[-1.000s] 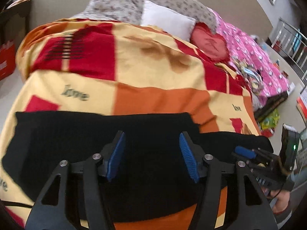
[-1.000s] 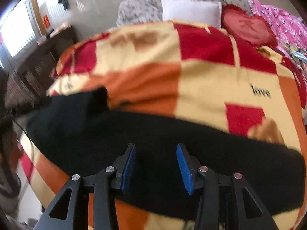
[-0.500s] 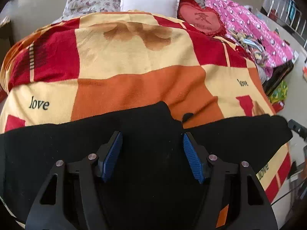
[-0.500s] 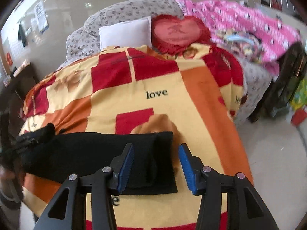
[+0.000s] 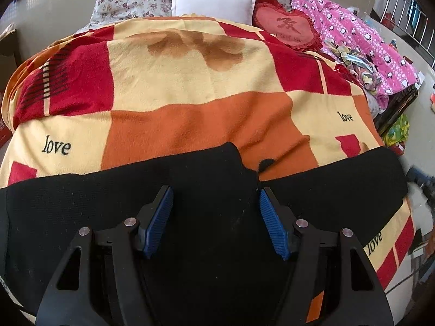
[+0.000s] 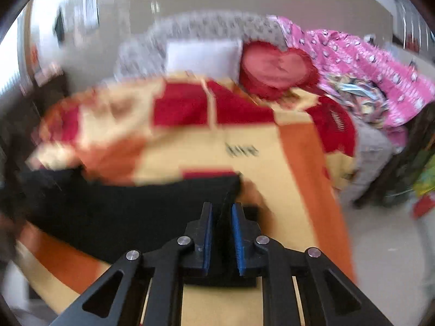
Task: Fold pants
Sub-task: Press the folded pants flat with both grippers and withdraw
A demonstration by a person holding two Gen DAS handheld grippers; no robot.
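Pants [image 5: 206, 217], black and laid flat, stretch crosswise over the near end of the bed's checked blanket [image 5: 190, 87], the one in red, orange and cream squares with "love" printed on it. In my left view the cloth fills the whole foreground, with a seam or fold edge running up near the middle and one end reaching toward the bed's right edge. My left claw [image 5: 214, 221] hovers over that middle stretch with its blue pads wide apart and nothing between them. My right claw [image 6: 220, 240] is at the far end of the garment, where the picture is badly smeared; its pads are drawn close together with dark cloth between them, so I judge it clamped on the pants' end edge [image 6: 231, 190], though the blur keeps me from being sure how much layer it has.

The fabric looks soft, limp and fairly thick, a knit of some sort, light enough to lift but sure to sag and drag on the fuzzy blanket. It will not slip easily from ribbed pads. I would take hold at edges and corners, pinching all layers together, since a grip on one layer would let the others fall away. Beyond the blanket sit a white pillow [image 5: 212, 2] and a red heart cushion [image 5: 285, 25].
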